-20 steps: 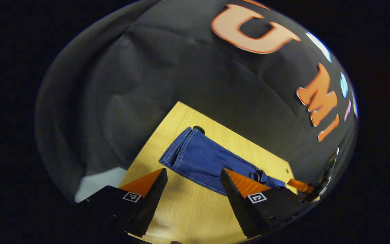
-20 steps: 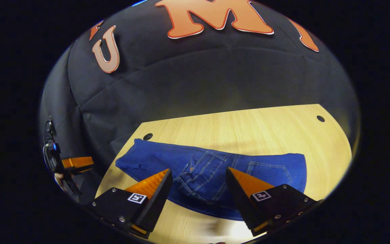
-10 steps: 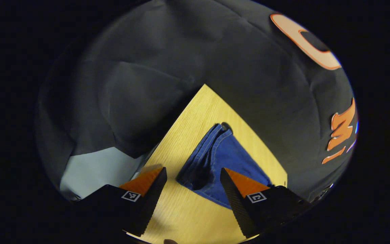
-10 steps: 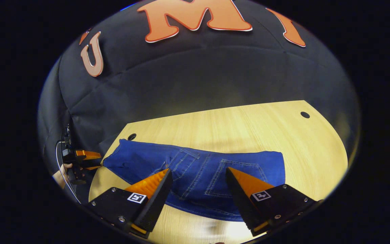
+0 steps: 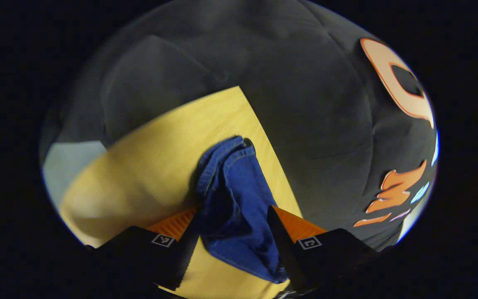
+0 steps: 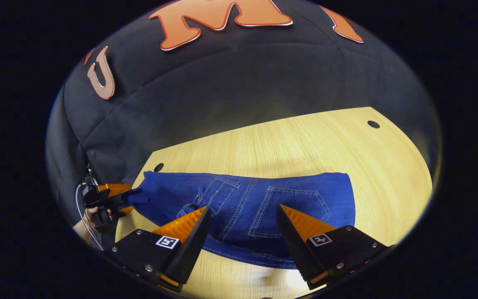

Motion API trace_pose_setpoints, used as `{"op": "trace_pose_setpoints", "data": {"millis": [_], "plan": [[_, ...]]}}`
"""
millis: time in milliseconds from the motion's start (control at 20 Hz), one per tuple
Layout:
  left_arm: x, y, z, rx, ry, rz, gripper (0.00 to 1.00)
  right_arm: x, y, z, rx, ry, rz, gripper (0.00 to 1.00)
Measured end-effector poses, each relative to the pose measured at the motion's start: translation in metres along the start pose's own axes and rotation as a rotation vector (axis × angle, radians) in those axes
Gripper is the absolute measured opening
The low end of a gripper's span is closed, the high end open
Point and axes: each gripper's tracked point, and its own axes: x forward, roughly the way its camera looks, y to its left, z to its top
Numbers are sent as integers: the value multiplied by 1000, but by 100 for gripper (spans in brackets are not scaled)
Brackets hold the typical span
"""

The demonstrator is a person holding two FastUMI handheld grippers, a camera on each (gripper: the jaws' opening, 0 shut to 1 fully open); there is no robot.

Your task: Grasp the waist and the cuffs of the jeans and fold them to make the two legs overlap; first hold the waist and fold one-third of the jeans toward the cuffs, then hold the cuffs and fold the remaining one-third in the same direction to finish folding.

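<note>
Moved in on the cuffs (image 5: 226, 155) since a second ago: left gripper (image 5: 230, 232) now straddling the cuff end of the jeans (image 5: 232, 207), where before only bare table and a farther stretch of leg lay ahead. Fingers spread wide, denim bunched up between them and lapping over the inner faces; whether both fingers press on it cannot be told. Cuff hems stacked one on the other at the far end of that view, close to the table (image 5: 147, 166) edge beside the dark cloth wall. Seen from the right gripper view as well, at the far left, the same left gripper (image 6: 112, 195) sitting at the cuff end off the table's left edge, held in a hand (image 6: 96, 214). Right gripper (image 6: 243, 232) hovering low over the waist end, drawn slightly nearer to the denim than half a second ago; fingers wide apart, nothing between them but air, back pocket (image 6: 288, 209) showing through the gap. Jeans (image 6: 243, 199) lying flat across the table (image 6: 305, 141) from left to right, cuffs left, waist right, seat side up with pocket stitching plain. Two small round holes in the tabletop, one (image 6: 159, 167) just beyond the cuffs, one (image 6: 373, 124) at the far right corner.
</note>
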Motion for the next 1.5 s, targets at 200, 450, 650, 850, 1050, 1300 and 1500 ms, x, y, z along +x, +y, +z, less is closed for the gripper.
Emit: {"op": "trace_pose_setpoints", "data": {"millis": [200, 450, 650, 850, 1050, 1300, 1500], "plan": [[12, 17, 1, -27, -105, 126, 12, -1, -18, -7, -6, 26, -23, 98], [-43, -55, 7, 140, -215, 52, 6, -5, -44, 1, 11, 22, -32, 98], [-90, -135, -11, 291, -249, -6, 6, -15, -61, 22, 37, -9, -18, 98], [-85, -245, -71, 484, -256, -63, 6, -34, -88, 41, 60, -33, 5, 98], [-85, -314, -134, 709, -259, -86, 7, -60, -133, 55, 97, -61, 14, 97], [-82, -369, -233, 909, -212, -100, 6, -92, -205, 69, 142, -85, -12, 97], [-52, -396, -319, 1027, -132, -99, 6, -114, -263, 69, 186, -99, -44, 97]]}}
